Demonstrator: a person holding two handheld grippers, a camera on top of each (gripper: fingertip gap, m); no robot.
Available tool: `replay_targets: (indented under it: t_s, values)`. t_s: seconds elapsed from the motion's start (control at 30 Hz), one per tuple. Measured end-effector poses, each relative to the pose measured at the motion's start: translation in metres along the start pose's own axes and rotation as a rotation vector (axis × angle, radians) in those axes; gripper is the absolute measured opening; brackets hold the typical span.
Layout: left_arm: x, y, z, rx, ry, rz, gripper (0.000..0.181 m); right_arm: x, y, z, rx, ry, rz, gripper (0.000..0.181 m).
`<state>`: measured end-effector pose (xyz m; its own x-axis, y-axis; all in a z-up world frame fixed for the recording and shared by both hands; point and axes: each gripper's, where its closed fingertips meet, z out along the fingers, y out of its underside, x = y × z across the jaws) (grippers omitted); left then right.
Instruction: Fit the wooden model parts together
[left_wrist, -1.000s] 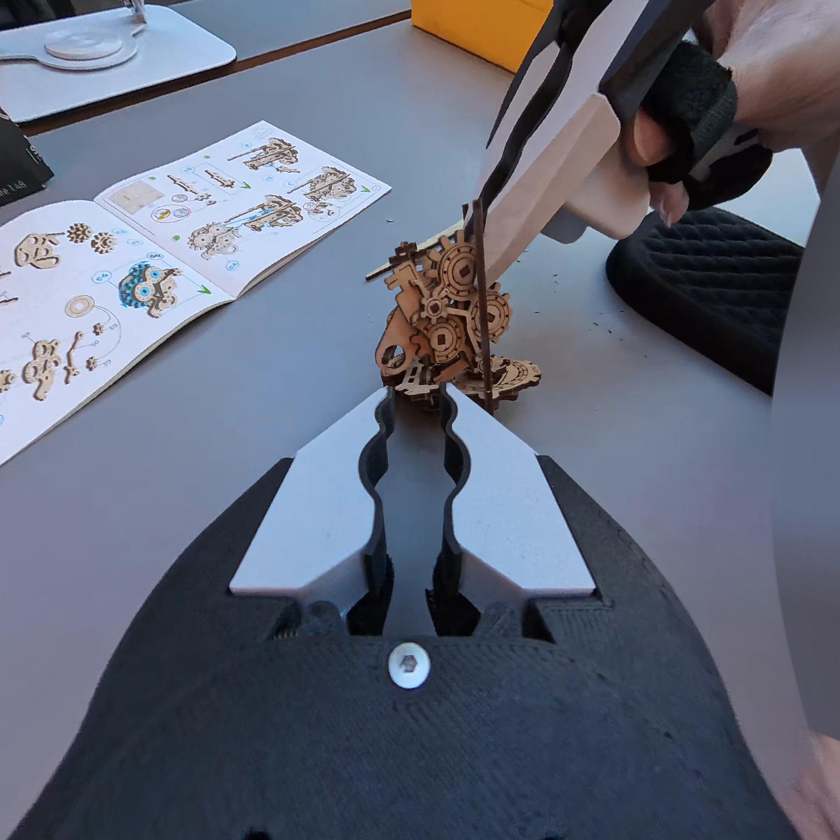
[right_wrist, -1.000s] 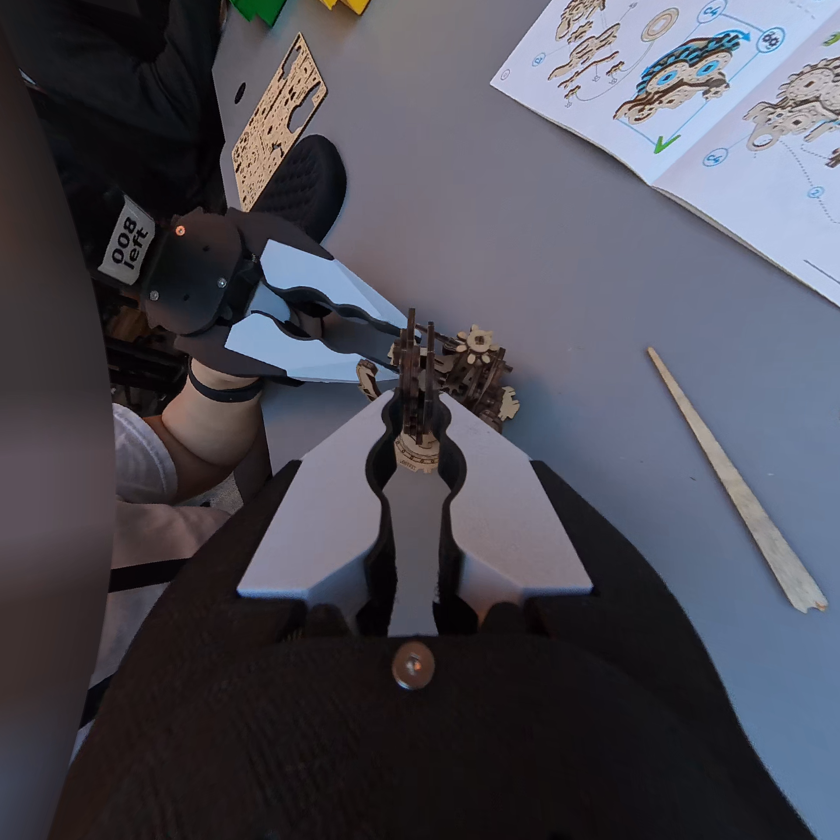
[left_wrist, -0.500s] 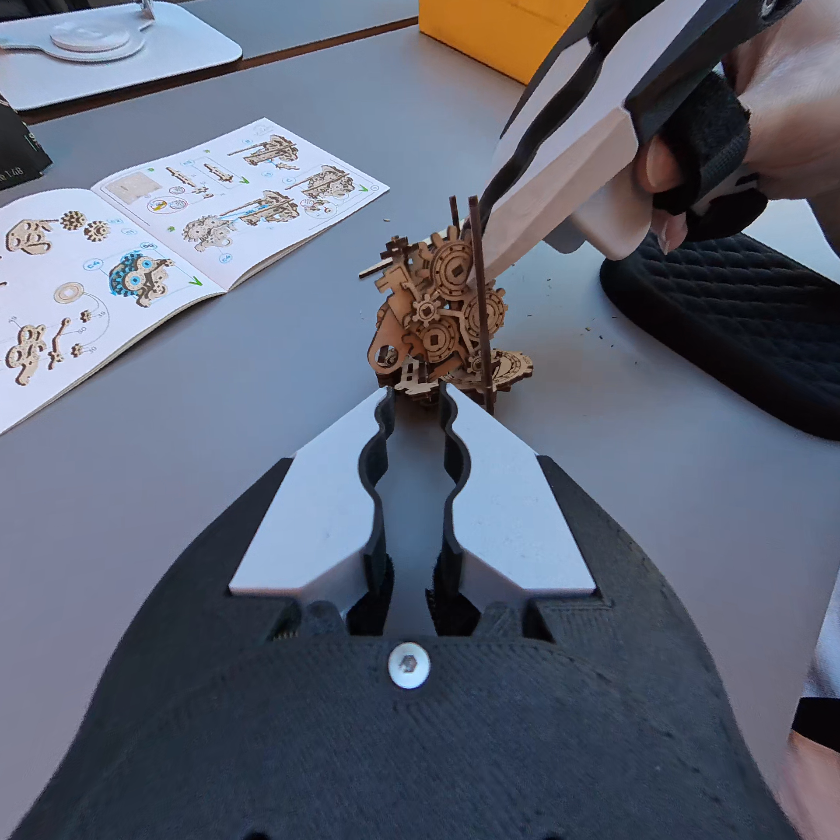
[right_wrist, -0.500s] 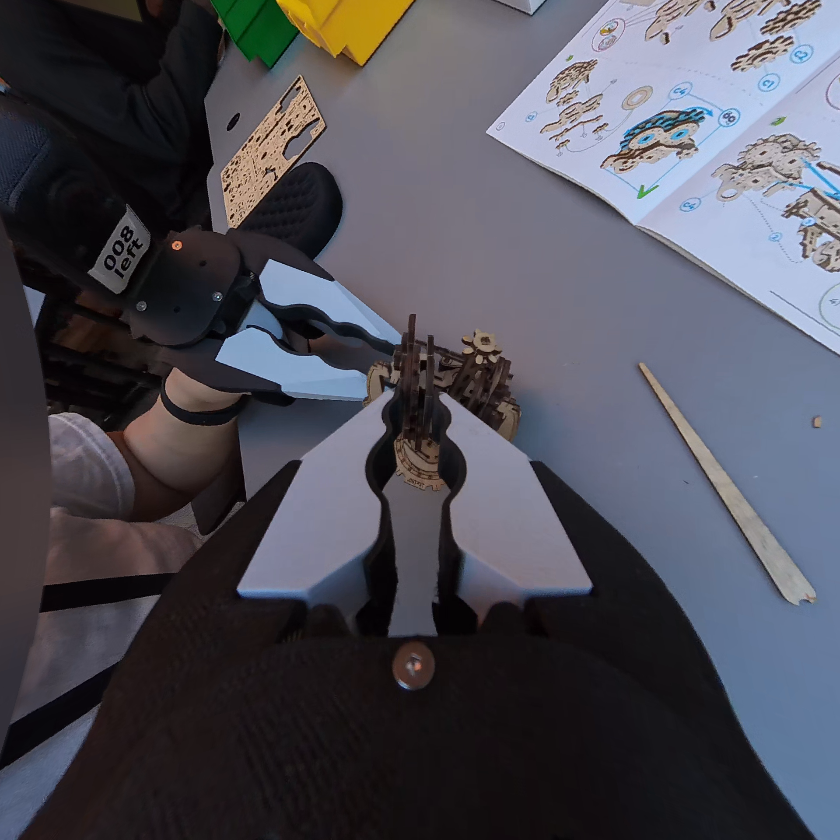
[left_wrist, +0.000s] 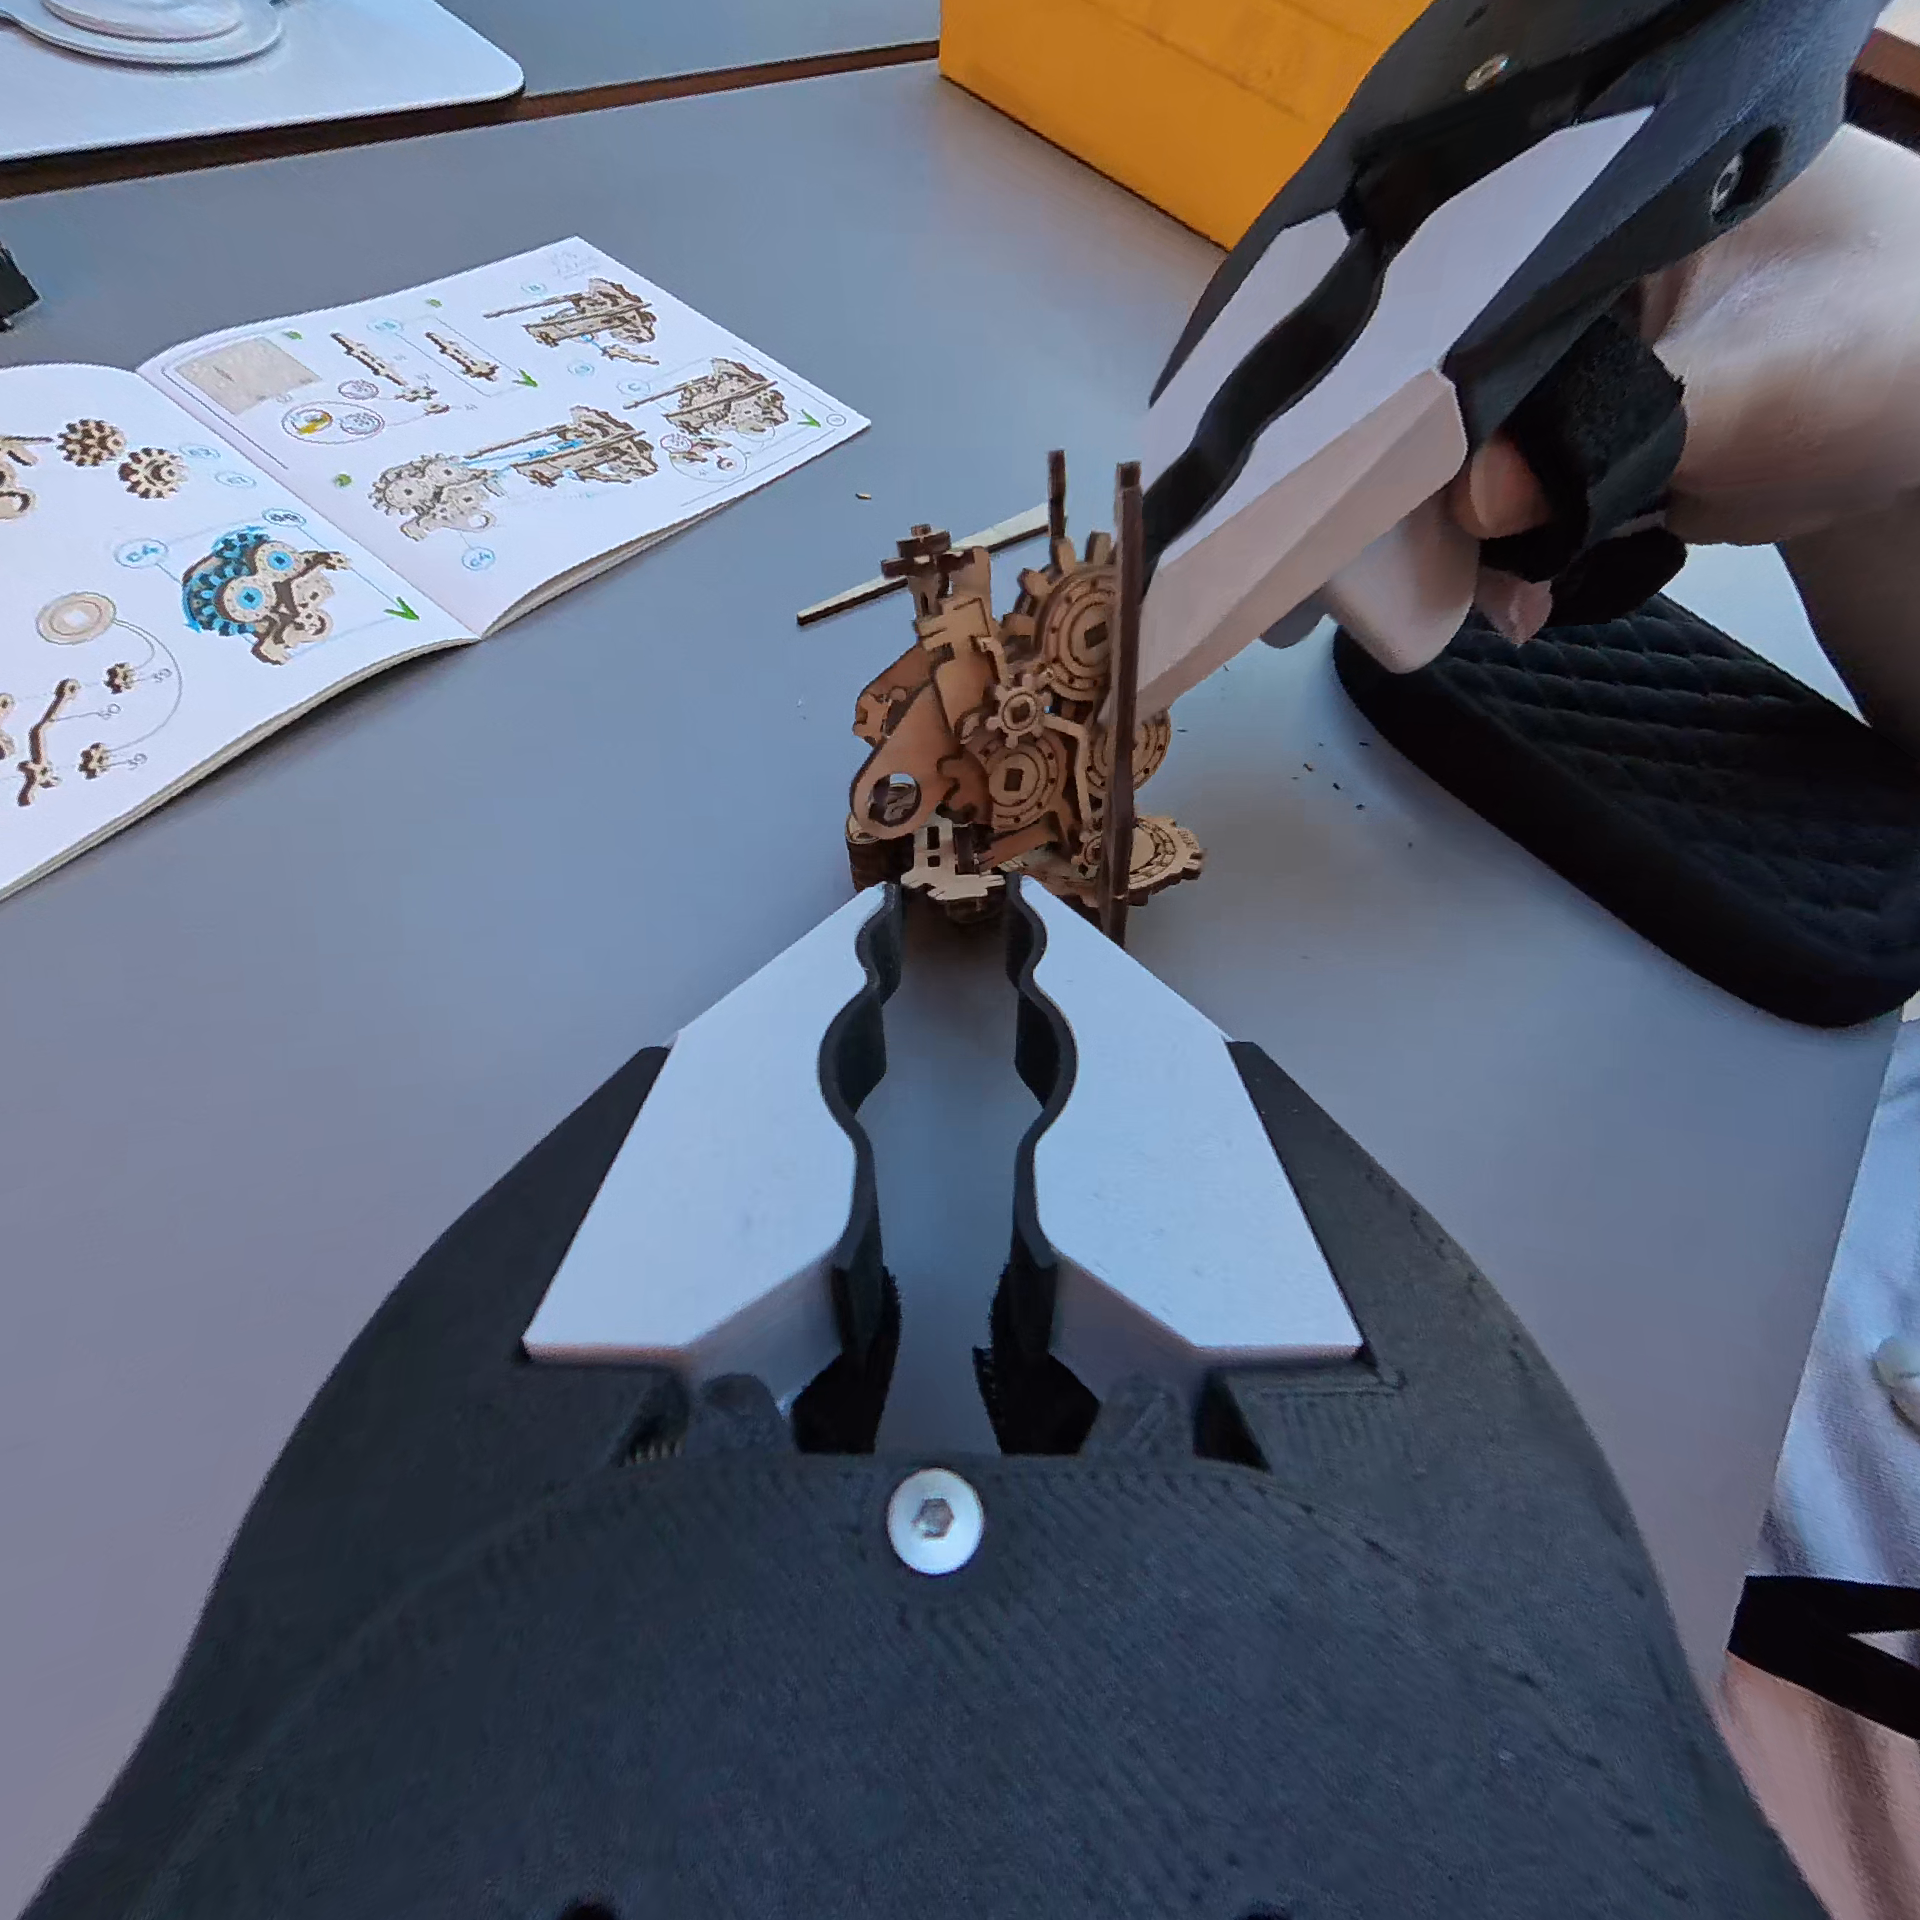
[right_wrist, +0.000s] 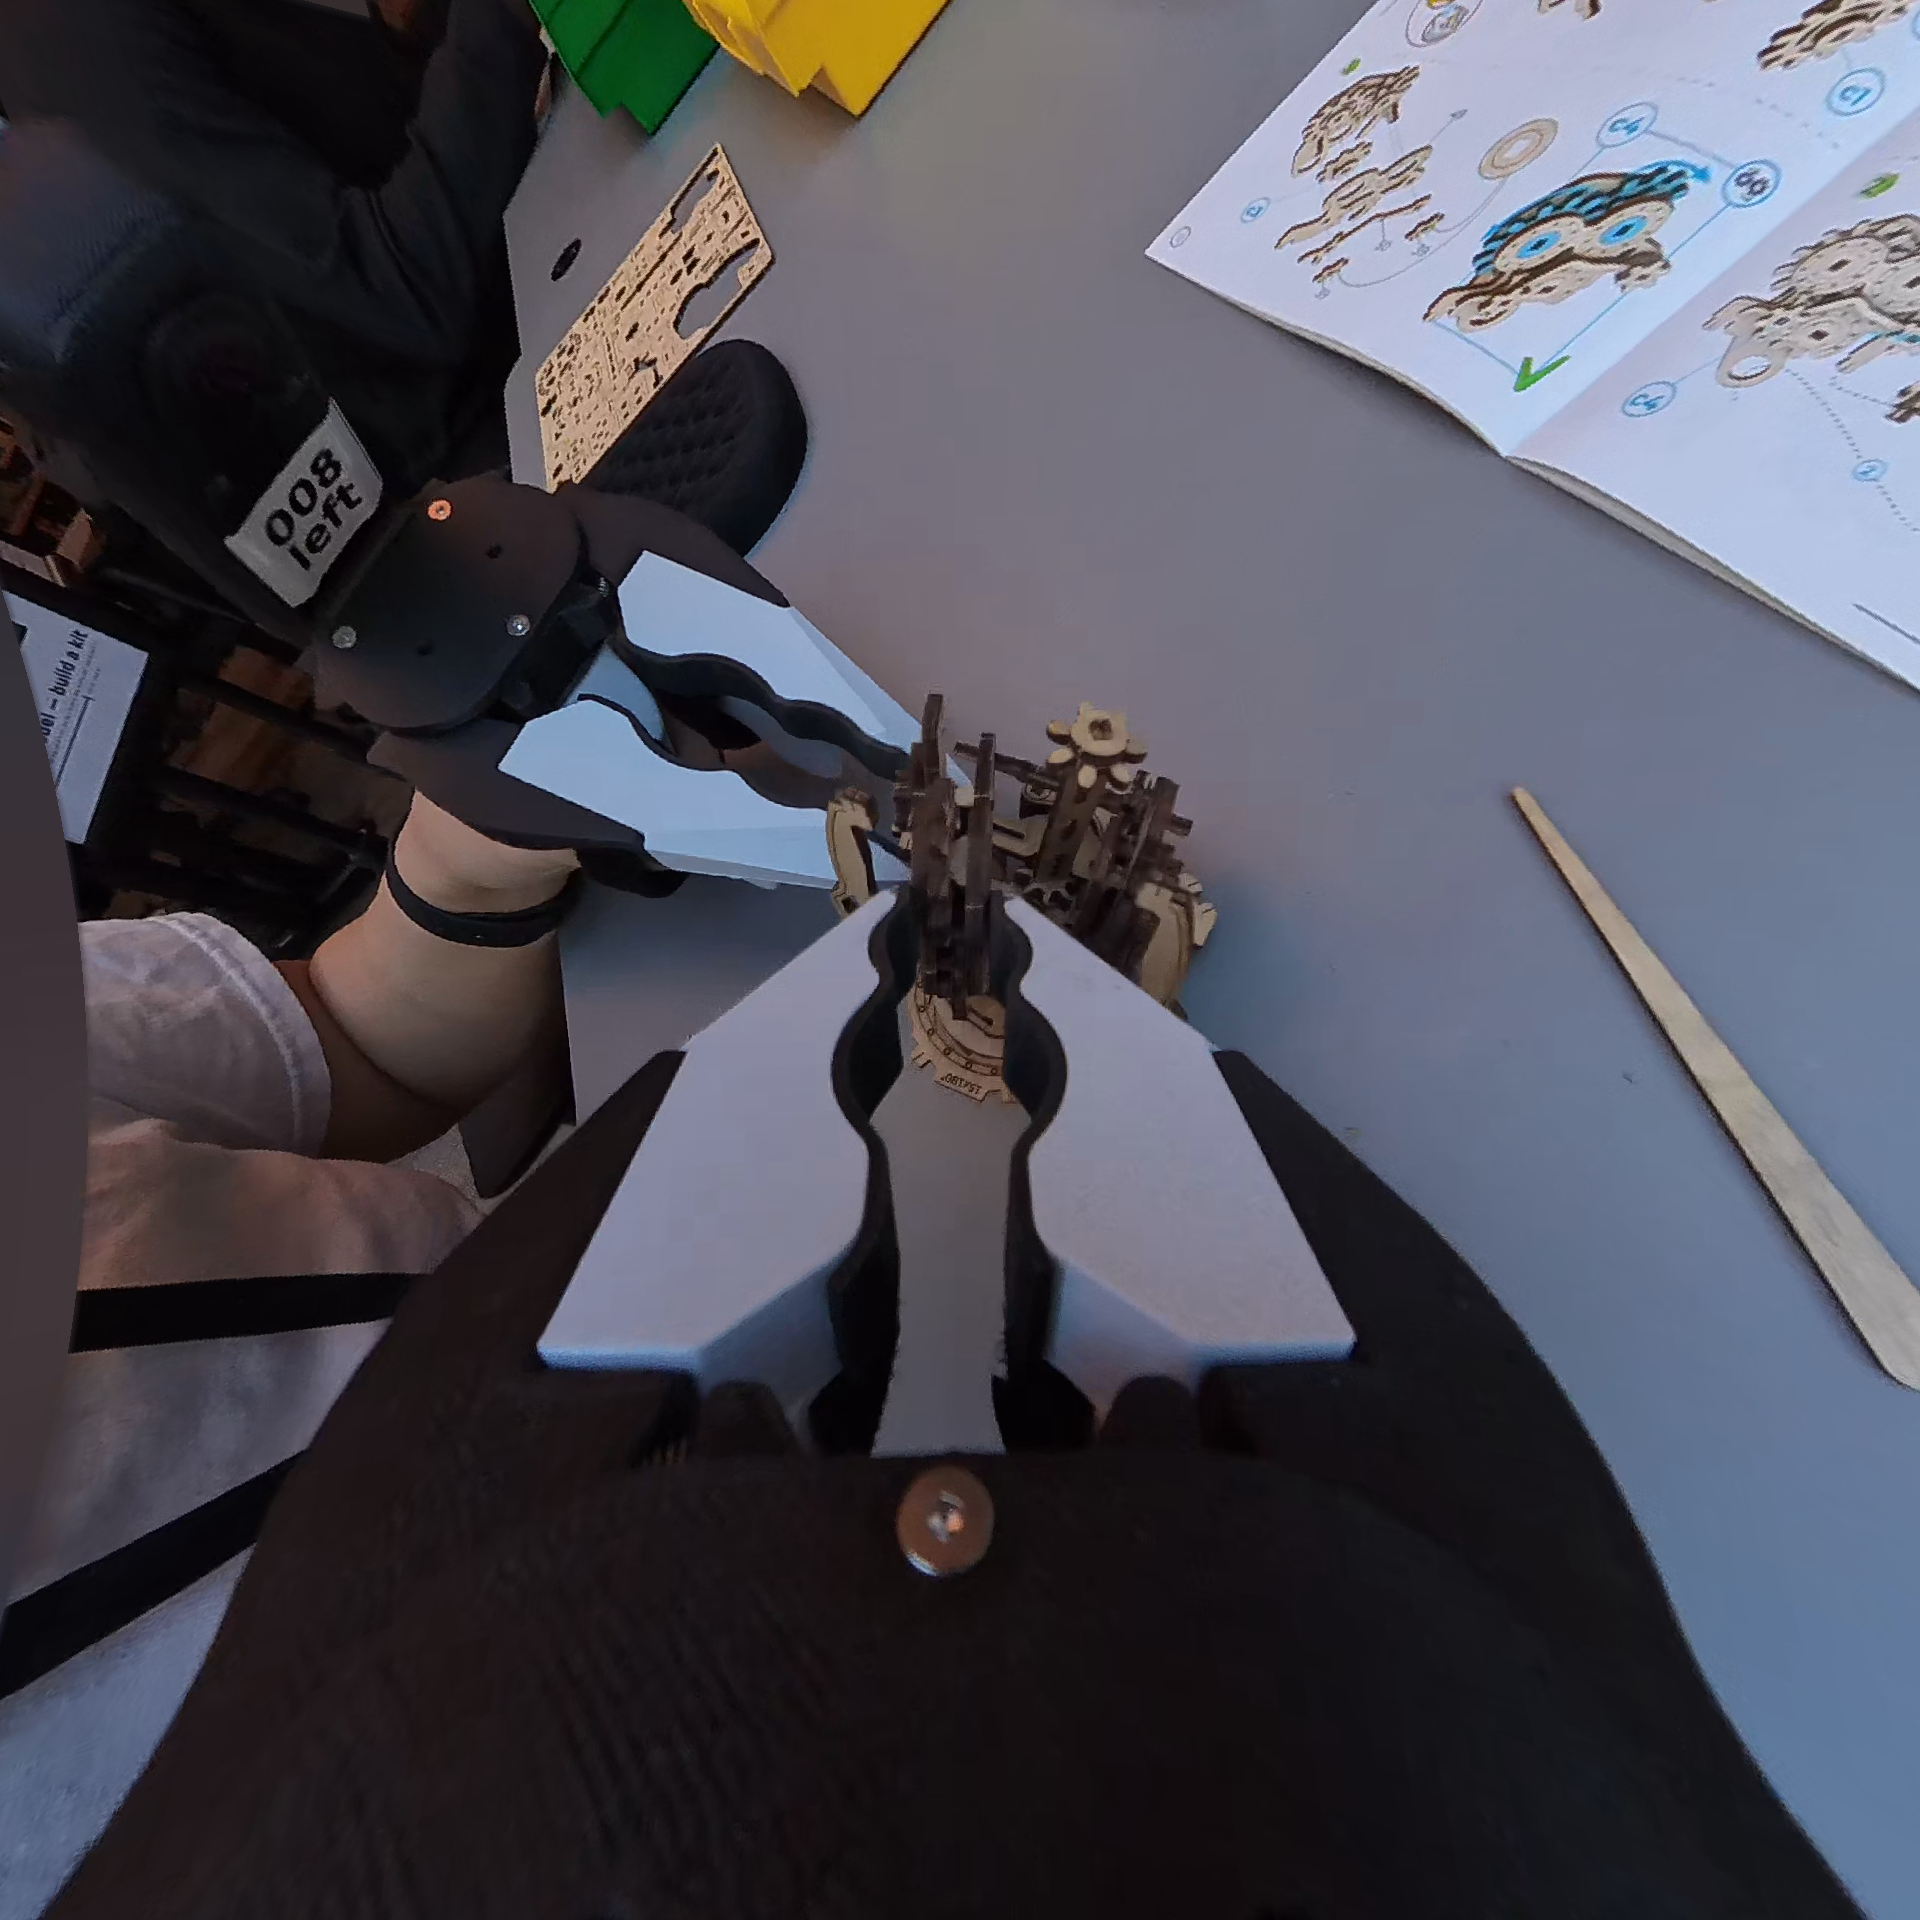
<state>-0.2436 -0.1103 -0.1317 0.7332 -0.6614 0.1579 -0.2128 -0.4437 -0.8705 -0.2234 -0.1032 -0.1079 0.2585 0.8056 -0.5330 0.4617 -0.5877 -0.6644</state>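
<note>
A small wooden gear model (left_wrist: 997, 727) stands on the grey table (left_wrist: 623, 935). My left gripper (left_wrist: 953, 899) comes in low from the front, jaws narrow, and grips the model's base. It also shows in the right wrist view (right_wrist: 873, 821), at the model's left side. My right gripper (right_wrist: 948, 909) is shut on thin dark upright plates (right_wrist: 951, 831) at the model's near edge. In the left wrist view it (left_wrist: 1135, 582) reaches down from the upper right onto the plates (left_wrist: 1125, 727), which stick up above the model.
An open instruction booklet (left_wrist: 416, 499) lies left of the model. A black quilted pad (left_wrist: 1662, 810) lies to the right and an orange box (left_wrist: 1122, 104) behind. A loose wooden strip (right_wrist: 1714, 1091), a punched parts sheet (right_wrist: 655, 312) and green (right_wrist: 623, 52) and yellow (right_wrist: 821, 42) blocks lie around. Left and right tips are no more than a few centimetres apart.
The right gripper and hand have shifted up and to the right while still holding the plates. A second upright plate now shows beside the first. The left gripper stays at the base.
</note>
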Motion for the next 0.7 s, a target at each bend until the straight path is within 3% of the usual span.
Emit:
replay_targets:
  t_s: [0.43, 0.7]
  values:
    - [0.0029, 0.0, 0.001, 0.0, -0.036, 0.024, 0.018, 0.0003, 0.0065, 0.0033, -0.038, 0.073, -0.006, 0.01]
    - [0.0027, -0.0002, 0.0016, 0.002, -0.049, 0.012, 0.018, 0.0006, 0.007, 0.0026, 0.028, 0.08, 0.0, 0.01]
